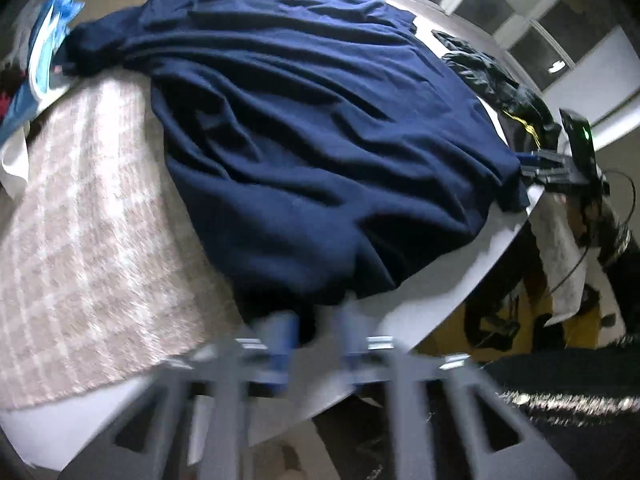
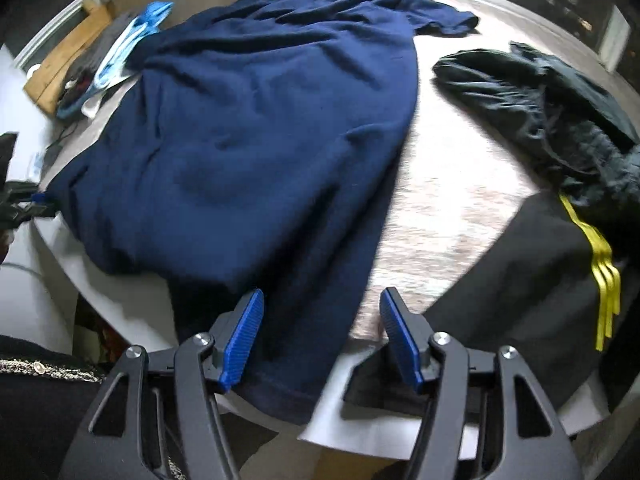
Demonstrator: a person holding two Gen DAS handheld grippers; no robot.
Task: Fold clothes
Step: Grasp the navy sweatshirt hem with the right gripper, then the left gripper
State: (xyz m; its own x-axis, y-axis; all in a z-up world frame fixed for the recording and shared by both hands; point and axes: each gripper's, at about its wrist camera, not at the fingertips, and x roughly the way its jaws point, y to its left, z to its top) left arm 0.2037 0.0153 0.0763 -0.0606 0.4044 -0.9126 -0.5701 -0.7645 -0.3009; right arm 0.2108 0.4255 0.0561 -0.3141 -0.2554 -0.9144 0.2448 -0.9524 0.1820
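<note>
Navy shirt (image 2: pixel 256 128) lies spread, though rumpled, across the counter (image 2: pixel 120 300), over a pale checked cloth (image 1: pixel 80 200), with its hem end nearest both grippers and hanging a little over the counter's edge, and one short sleeve (image 2: pixel 444 16) lying out flat at the far end. The left gripper (image 1: pixel 310 332) is at one hem corner; its jaws are together and dark fabric sits between the blurred blue pads, so it looks clamped on the shirt. The right gripper (image 2: pixel 322 336) hangs over the other hem corner with its jaws well apart, the fabric lying between the blue pads (image 2: pixel 242 340) but not pinched.

The step in hand seems to be taking both hem corners for a lengthwise fold. To do it well, the right jaws should drop lower and close on the hem edge itself, catching both layers, at a point that matches the left grip so the fold line runs straight. Both corners should then rise together, keeping the hem taut between them, so the creases in the body pull out rather than fold in.

A dark crumpled garment (image 2: pixel 540 92) and a black piece with yellow stripes (image 2: pixel 600 280) lie just beside the right side; the lift should stay clear of them. Some blue and white clothing (image 2: pixel 132 44) sits at the far left
</note>
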